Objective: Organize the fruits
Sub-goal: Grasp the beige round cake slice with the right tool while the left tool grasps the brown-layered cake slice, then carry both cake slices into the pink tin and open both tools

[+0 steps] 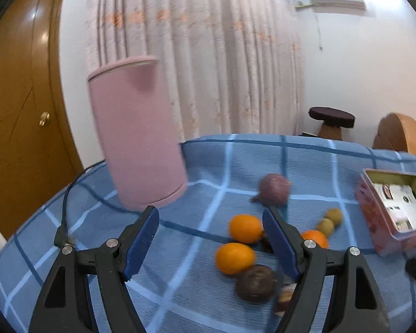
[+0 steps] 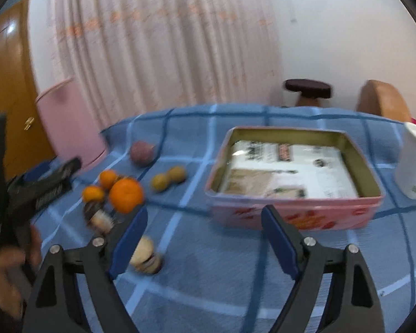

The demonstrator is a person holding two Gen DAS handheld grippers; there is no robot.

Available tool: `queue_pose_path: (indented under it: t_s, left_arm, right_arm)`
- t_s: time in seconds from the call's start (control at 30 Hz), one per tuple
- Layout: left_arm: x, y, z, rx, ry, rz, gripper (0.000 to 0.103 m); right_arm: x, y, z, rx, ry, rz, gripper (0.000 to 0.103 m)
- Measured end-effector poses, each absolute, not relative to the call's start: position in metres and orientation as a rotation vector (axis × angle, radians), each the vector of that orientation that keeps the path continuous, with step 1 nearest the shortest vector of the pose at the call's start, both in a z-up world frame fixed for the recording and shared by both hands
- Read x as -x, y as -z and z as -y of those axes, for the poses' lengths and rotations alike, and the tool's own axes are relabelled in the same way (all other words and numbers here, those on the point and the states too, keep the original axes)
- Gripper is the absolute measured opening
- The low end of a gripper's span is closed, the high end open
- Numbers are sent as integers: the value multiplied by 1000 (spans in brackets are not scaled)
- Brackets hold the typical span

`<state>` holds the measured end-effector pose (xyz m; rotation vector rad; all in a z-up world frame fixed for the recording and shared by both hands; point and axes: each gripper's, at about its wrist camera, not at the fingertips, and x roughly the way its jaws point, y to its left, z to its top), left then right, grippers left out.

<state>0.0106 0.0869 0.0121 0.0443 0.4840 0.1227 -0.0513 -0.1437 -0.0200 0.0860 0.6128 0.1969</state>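
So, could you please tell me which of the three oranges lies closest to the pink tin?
The orange at the right of the cluster, largest in the right wrist view; the other two oranges lie farther left of the pink tin.

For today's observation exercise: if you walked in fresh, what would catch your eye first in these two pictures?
First, the bright oranges clustered with darker fruits on the blue checked cloth, left of centre in the right wrist view. Next, the open pink tin lined with printed paper, empty of fruit, to their right. Then the tall pink cylinder at the cloth's far left edge, with both open tongs, left and right, holding nothing.
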Motion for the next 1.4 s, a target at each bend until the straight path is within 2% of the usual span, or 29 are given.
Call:
queue_pose_path:
  t_s: [0.23, 0.37, 0.43, 0.47, 0.5, 0.83, 1.0, 1.03, 1.07, 1.17, 1.2, 1.4]
  left_arm:
    - [-7, -12, -99, -14, -71, -511, 78]
    - [0, -11, -85, -52, 10, -512, 78]
    - [1, -9, -80, -68, 29, -517, 78]
    - [1, -9, -79, -68, 35, -521, 78]
    - [3, -8, -78, -64, 47, -529, 78]
    - [32, -3, -53, -83, 219, -592, 78]
    - [22, 16, -30, -127, 222, -694, 77]
    - [18, 20, -28, -135, 215, -722, 69]
    - [17, 23, -28, -132, 214, -738, 57]
    - [5, 33, -32, -60, 239, -817, 40]
    - [1, 36, -33, -49, 244, -840, 37]
    - [2, 34, -43, 36, 259, -832, 36]
  right_arm:
    - [51, 31, 103, 42, -346, -693, 77]
    - [44, 43, 92, 95, -359, -778, 63]
    - [41, 48, 89, 104, -358, -820, 51]
    - [39, 51, 89, 106, -361, -840, 40]
    - [37, 54, 89, 104, -369, -861, 37]
    - [42, 33, 126, 8, -237, -768, 37]
    - [46, 22, 141, -42, -199, -725, 37]
    - [44, 21, 141, -44, -198, -723, 37]
    - [44, 20, 141, -47, -200, -722, 37]
    - [42, 20, 139, -49, -206, -723, 37]
    - [42, 21, 139, -48, -206, -723, 37]
    - [48, 15, 147, -82, -195, -689, 37]
